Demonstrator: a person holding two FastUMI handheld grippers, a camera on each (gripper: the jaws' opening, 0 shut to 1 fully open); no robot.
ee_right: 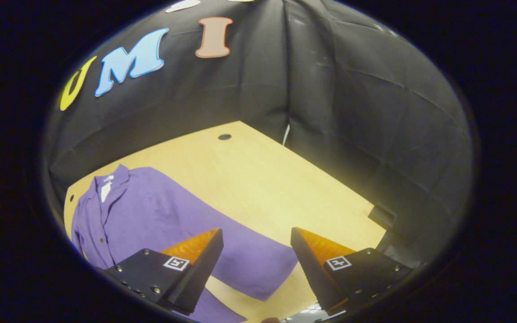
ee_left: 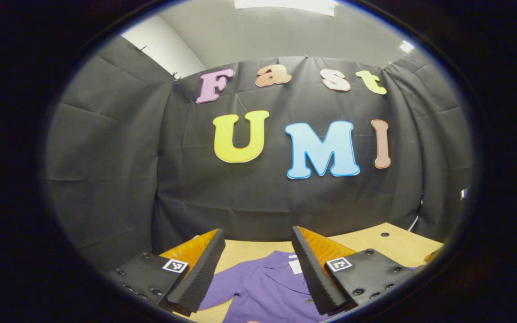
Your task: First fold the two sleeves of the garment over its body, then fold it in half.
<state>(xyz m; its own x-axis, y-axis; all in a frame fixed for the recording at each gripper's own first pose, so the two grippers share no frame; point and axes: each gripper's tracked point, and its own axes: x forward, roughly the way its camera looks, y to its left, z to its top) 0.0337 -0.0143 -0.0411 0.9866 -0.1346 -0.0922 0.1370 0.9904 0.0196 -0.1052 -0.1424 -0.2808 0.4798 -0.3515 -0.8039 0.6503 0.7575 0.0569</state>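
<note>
A purple shirt [ee_right: 151, 215] of soft, lightly creased cloth lies flat on a smooth, pale wooden table [ee_right: 258, 179], its collar toward the upper left of the right gripper view and one long sleeve [ee_right: 249, 260] stretched toward the bottom centre. The right gripper [ee_right: 256, 255] hangs above that sleeve, its ribbed wedge fingers spread wide and holding nothing. In the left gripper view the left gripper [ee_left: 258, 264] stands equally wide apart and empty above the shirt's collar [ee_left: 281, 264], with the table edge at lower right.
</note>
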